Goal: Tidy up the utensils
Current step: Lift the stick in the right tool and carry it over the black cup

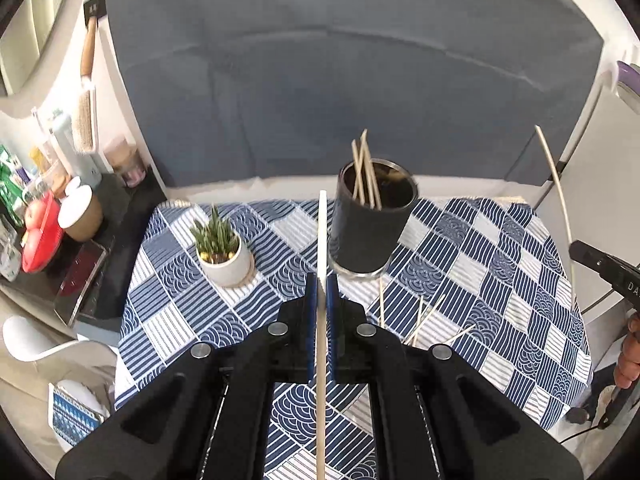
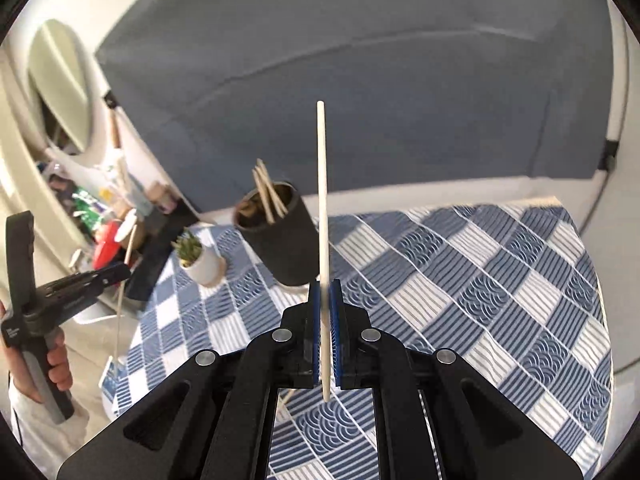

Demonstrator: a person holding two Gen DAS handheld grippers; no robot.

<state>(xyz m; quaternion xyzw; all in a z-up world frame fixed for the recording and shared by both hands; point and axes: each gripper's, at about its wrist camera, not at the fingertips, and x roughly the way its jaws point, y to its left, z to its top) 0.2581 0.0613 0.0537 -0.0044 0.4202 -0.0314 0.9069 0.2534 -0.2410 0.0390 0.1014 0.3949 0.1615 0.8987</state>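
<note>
My left gripper (image 1: 321, 280) is shut on a pale chopstick (image 1: 322, 236) that runs up between its pads and down past the frame's bottom. My right gripper (image 2: 325, 286) is shut on a second pale chopstick (image 2: 322, 184), which stands nearly upright. A dark round holder (image 1: 370, 224) with several wooden chopsticks in it stands on the blue patterned tablecloth (image 1: 500, 280), just right of the left gripper's tips; in the right wrist view the holder (image 2: 280, 240) is left of the held stick. Several loose chopsticks (image 1: 420, 316) lie on the cloth near the holder. Both grippers hang above the table.
A small potted plant (image 1: 222, 248) stands left of the holder. A cluttered side shelf with a red container (image 1: 40, 240) and bottles lies to the left. A grey sofa back (image 1: 340, 80) rises behind the table. The other gripper and a hand (image 2: 52, 320) show at each view's edge.
</note>
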